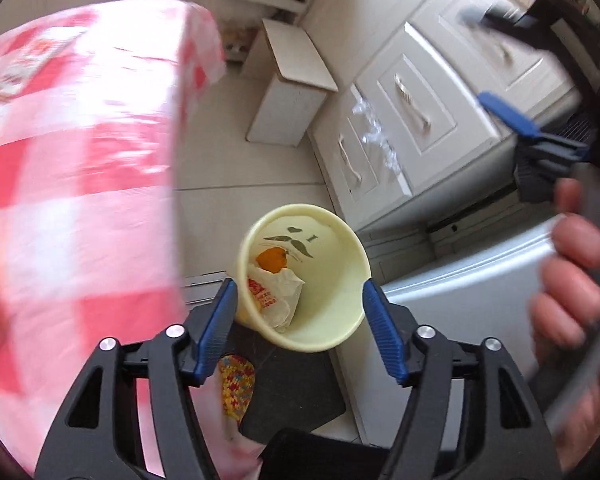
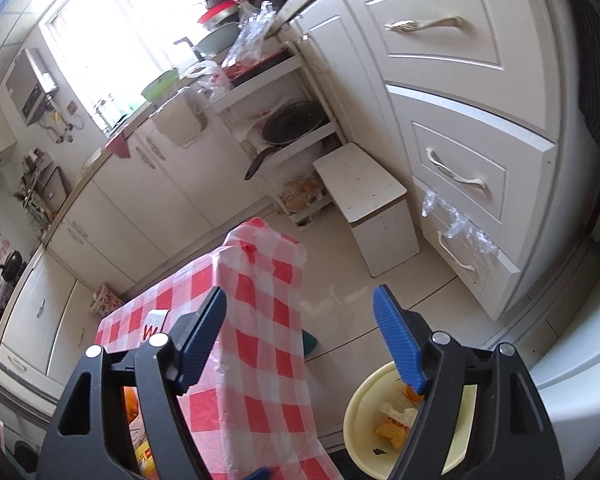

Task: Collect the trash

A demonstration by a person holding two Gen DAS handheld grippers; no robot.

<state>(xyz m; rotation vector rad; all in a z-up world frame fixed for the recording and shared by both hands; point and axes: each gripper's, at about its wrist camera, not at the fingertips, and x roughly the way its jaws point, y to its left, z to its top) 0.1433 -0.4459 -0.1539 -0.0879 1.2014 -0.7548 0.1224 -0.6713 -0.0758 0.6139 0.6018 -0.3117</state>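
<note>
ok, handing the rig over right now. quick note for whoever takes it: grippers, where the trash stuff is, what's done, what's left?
Left gripper: open, nothing between the pads, poised over the yellow bin.
Right gripper: open and empty, above the floor between the checkered table and the bin.
Bin stands on the floor beside the table, below the white drawers.
Done: orange peel and a crumpled wrapper already lie in the bin.
Left: an orange item and yellow packaging show at the table's near edge behind the right gripper; whether they are trash is unclear. Check the tabletop.
</note>
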